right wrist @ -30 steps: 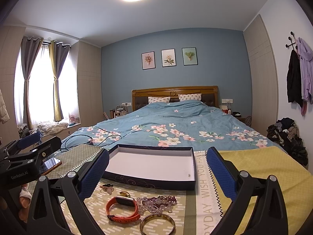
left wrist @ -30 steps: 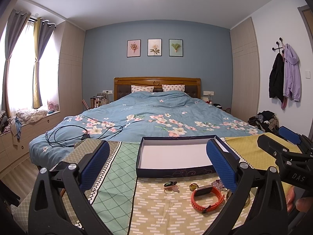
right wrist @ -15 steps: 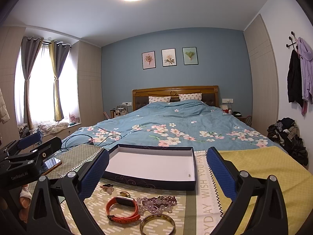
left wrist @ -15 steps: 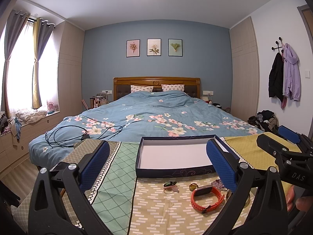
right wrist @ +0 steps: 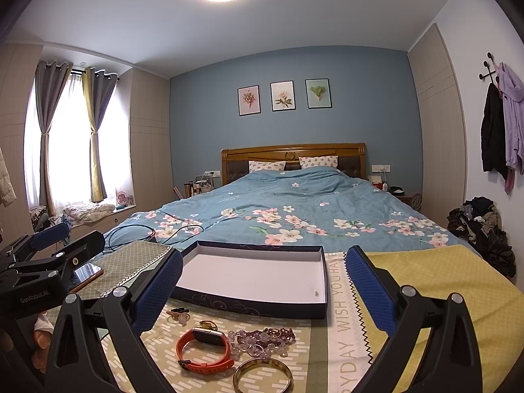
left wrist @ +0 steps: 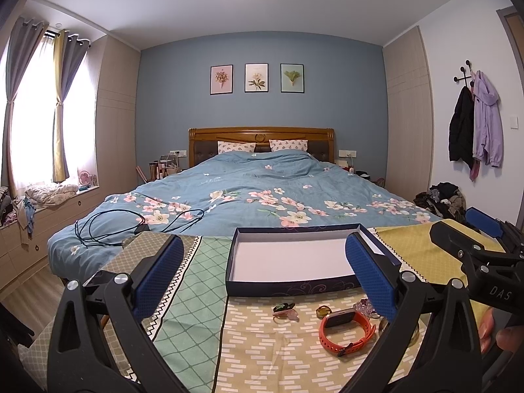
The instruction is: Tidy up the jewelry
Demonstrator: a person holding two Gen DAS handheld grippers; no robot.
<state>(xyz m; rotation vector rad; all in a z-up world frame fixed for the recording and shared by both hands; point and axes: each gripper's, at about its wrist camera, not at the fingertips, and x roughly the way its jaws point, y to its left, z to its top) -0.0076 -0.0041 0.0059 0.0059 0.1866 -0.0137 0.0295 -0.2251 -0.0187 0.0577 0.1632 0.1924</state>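
An open dark-blue box (left wrist: pixel 291 286) (right wrist: pixel 255 306) with a white bottom sits on the patterned cloth. In front of it lie an orange watch (left wrist: pixel 347 330) (right wrist: pixel 204 350), a bead bracelet (right wrist: pixel 262 339), a gold bangle (right wrist: pixel 263 376), a small amber ring (left wrist: pixel 323 311) (right wrist: pixel 208 325) and a small hair clip (left wrist: pixel 284 309) (right wrist: pixel 178 314). My left gripper (left wrist: pixel 262 278) is open and empty above the cloth, left of the jewelry. My right gripper (right wrist: pixel 263 294) is open and empty, above the jewelry.
A phone (right wrist: pixel 86 273) lies on the cloth at the left. A bed (left wrist: pixel 262 196) with a blue floral cover and a black cable (left wrist: pixel 131 226) stands behind. Clothes (right wrist: pixel 484 229) are piled by the right wall.
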